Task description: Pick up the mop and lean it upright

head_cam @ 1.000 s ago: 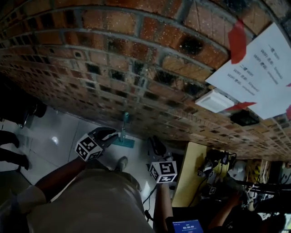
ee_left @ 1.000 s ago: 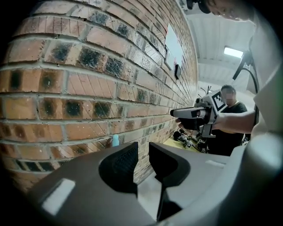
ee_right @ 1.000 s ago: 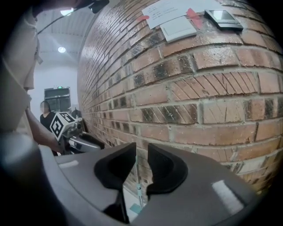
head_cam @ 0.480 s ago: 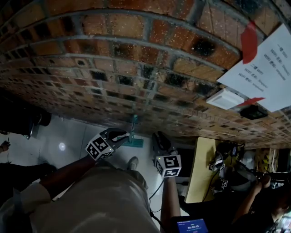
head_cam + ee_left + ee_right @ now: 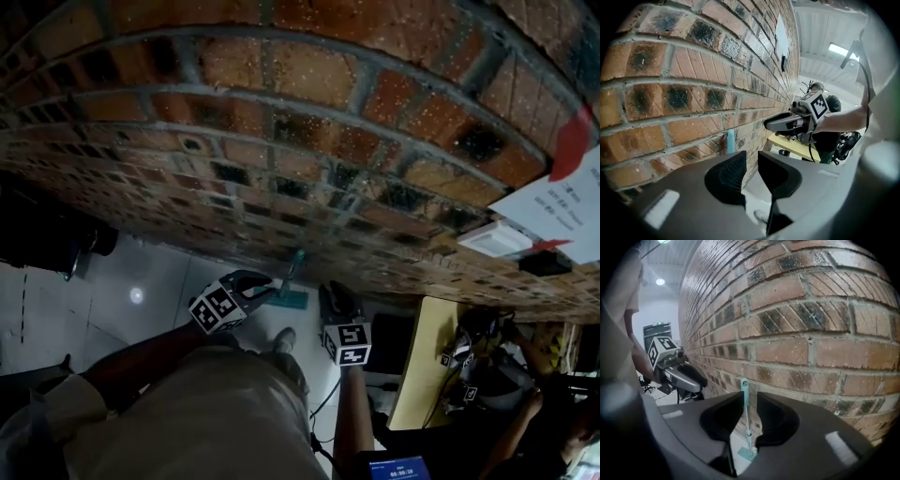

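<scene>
Teal mop leans on the brick wall in head view, untouched. Left gripper view: left gripper fingers apart, empty. Right gripper view: right gripper fingers apart, empty. Mop probably light, stiff, slick; grip mid-handle.

The brick wall is rough and matt, speckled, with sunken grey mortar joints. The mop has a shiny metal shaft; its teal grip and head look like plastic, though they show small. The floor is glossy pale tile. The left tongs and right tongs are dark matt plastic, the left pad ribbed.
</scene>
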### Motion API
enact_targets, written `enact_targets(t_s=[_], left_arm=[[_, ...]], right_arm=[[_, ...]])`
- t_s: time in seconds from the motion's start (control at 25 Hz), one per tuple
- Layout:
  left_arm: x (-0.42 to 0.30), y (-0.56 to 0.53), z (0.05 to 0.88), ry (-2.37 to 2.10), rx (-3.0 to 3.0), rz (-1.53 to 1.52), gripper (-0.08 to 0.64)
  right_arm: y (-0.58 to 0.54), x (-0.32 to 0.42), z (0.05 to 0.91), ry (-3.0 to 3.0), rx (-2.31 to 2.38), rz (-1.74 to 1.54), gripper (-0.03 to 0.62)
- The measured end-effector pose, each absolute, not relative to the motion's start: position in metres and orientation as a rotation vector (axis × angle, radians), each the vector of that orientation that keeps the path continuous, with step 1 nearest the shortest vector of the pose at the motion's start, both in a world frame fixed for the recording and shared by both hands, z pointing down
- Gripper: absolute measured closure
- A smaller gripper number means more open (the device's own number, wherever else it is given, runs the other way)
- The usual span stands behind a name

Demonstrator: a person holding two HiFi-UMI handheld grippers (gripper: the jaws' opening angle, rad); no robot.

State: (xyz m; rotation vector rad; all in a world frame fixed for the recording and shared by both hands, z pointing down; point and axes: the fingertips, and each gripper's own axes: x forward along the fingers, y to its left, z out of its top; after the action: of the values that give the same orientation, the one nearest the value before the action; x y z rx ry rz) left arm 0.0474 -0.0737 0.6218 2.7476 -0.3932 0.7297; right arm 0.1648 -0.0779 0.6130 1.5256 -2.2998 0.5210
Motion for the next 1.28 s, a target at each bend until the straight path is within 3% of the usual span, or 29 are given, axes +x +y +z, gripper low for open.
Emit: enact_targets(t_s=[1.28], left_arm=[[0.043,-0.076,0.713,-0.421,2.612,0.900,0.449]], right_arm=[[-0.107,0.106,0.811,-2.148,1.180,0.728,0.491]])
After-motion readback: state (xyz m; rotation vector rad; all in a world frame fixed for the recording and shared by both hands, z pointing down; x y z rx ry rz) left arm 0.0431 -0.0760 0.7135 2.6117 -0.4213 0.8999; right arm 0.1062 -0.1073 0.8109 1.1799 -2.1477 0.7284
